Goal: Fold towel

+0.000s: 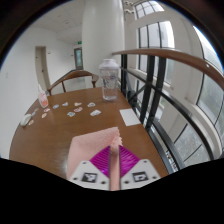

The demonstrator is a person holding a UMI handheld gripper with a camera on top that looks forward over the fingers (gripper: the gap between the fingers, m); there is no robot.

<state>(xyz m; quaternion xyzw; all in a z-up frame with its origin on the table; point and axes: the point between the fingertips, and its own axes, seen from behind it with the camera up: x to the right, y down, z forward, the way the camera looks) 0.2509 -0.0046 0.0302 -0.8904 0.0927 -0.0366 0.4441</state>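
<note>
A pale pink towel (88,152) lies on the near end of a wooden table (60,135). My gripper (114,152) is low over it. The two fingers with magenta pads (100,160) are closed together on a raised ridge of the towel's cloth. That ridge runs as a narrow pink strip between the pads toward me. The rest of the towel spreads out flat to the left of and just ahead of the fingers.
Farther along the table stand a clear plastic jar (108,80), a small pink cup (43,101), several small white pieces (72,113) and a white sheet (130,117). A chair (70,78) is behind the table. A rail and windows (175,90) run along the right.
</note>
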